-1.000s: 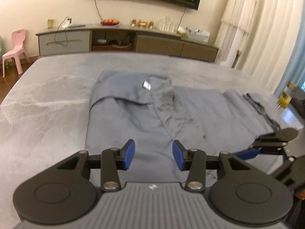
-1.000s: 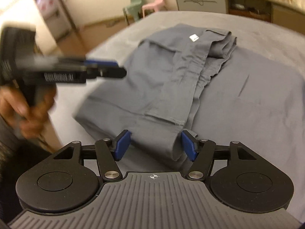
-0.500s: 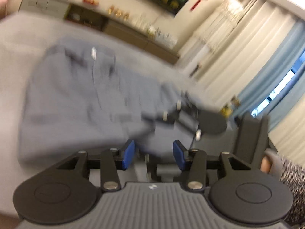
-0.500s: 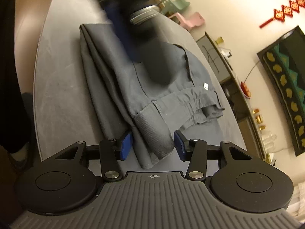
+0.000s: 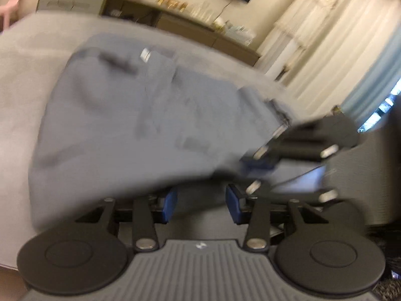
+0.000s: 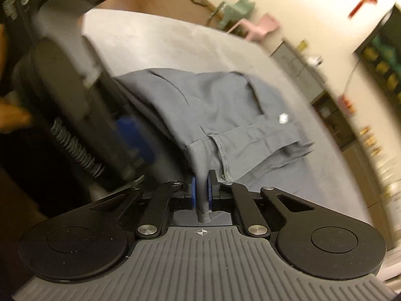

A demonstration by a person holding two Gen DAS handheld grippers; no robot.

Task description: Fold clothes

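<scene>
Grey trousers [image 5: 150,105] with a small white label [image 5: 144,54] lie spread on the grey table [image 5: 25,57]. My left gripper [image 5: 201,204] is open, and the blurred near edge of the cloth lies over the gap between its blue pads. To its right is my right gripper [image 5: 260,163], smeared by motion. In the right wrist view my right gripper [image 6: 200,190] is shut on a bunched hem of the trousers [image 6: 220,100], which hangs up between the pads. The left tool's blue pad [image 6: 132,138] is close on the left.
A long sideboard [image 5: 175,25] with small items runs along the far wall, and pale curtains [image 5: 313,37] hang at the right. A pink chair [image 6: 265,25] and a green chair [image 6: 235,7] stand beyond the table. A hand [image 6: 12,118] holds the left tool.
My right gripper has gone from open around the hem to shut on it. The left gripper has swung to the cloth's near edge, close beside the right one, and stays open.
</scene>
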